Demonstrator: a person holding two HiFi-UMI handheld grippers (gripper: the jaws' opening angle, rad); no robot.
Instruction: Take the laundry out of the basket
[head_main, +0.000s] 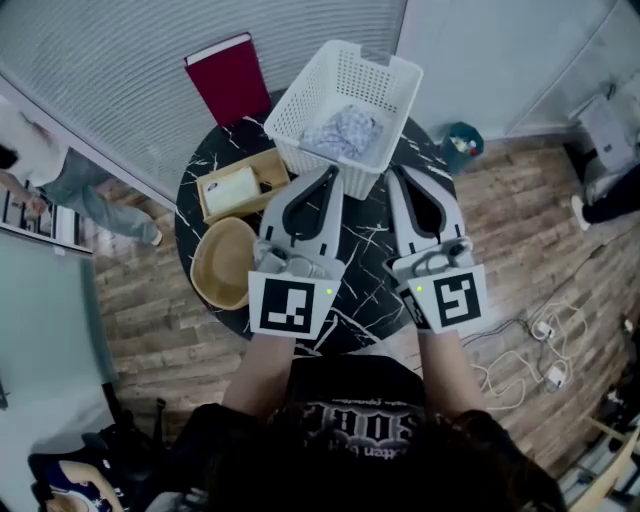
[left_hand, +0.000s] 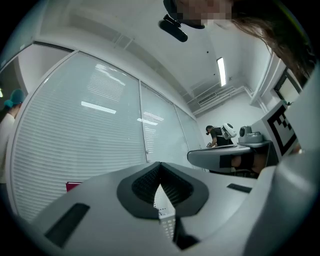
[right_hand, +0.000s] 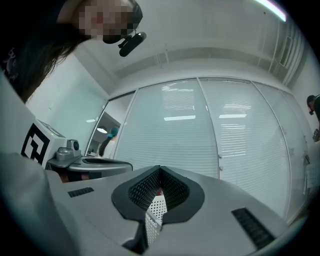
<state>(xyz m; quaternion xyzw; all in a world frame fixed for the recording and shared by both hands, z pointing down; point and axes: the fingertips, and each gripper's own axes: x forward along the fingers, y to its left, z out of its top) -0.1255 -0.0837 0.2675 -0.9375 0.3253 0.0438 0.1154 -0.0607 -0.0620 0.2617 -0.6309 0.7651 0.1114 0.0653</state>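
A white slotted basket (head_main: 352, 72) stands at the far side of the round black marble table (head_main: 365, 240). A crumpled blue-and-white patterned cloth (head_main: 340, 132) lies in its bottom. My left gripper (head_main: 331, 172) and right gripper (head_main: 397, 172) are held side by side just short of the basket's near wall, both pointing at it. In the left gripper view the left gripper (left_hand: 160, 184) has its jaws together with nothing between them. A strip of the basket (left_hand: 168, 221) shows below the tips. In the right gripper view the right gripper (right_hand: 159, 187) is likewise shut and empty, with the basket (right_hand: 156, 212) beyond.
A wooden tray (head_main: 215, 205) holding a white item and a tan bowl (head_main: 224, 262) sit on the table's left. A red book (head_main: 228, 78) leans behind the table. A person (head_main: 60, 180) stands at the left, a small bin (head_main: 462, 146) is at the right, and cables (head_main: 530, 345) lie on the wood floor.
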